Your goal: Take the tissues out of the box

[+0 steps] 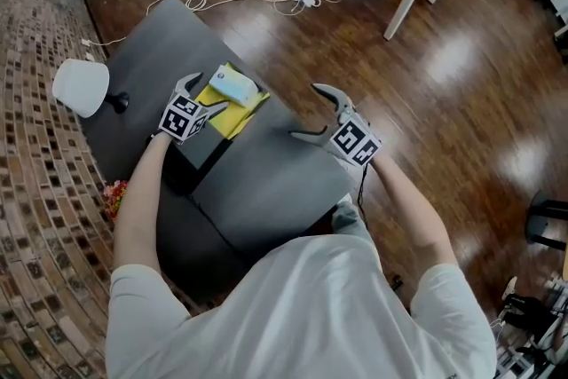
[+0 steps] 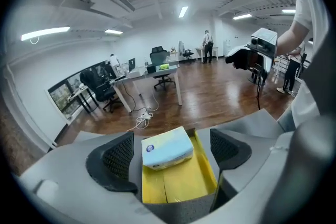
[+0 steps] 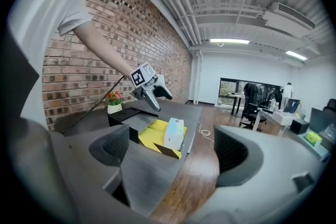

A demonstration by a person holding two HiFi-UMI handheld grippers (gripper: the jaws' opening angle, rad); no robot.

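Your left hand-held gripper (image 1: 209,93) hangs over the open yellow box (image 1: 241,116) at the far side of the dark grey worktop (image 1: 266,182), tilted downward. Its jaws stand apart. In the left gripper view the pack of tissues (image 2: 167,148) lies between them, with clear gaps on both sides, so neither pad touches it.

The pack is in the box, toward the far end, and rises above the box's low walls (pale blue wrapper, with a round mark on the end facing you). The rest of the yellow floor nearer to you is bare. A black tray (image 3: 125,117) sits just beside the box on your left.

Your right hand-held gripper (image 1: 306,113) is over the right part of the worktop, near its edge and well apart from the box. Its jaws are spread wide with nothing between them; the right gripper view looks across the worktop at the box and at your left hand-held gripper above it.

Further left a white lamp (image 1: 80,86) stands on the worktop, and a small pot of flowers (image 3: 113,103) stands by the brick wall
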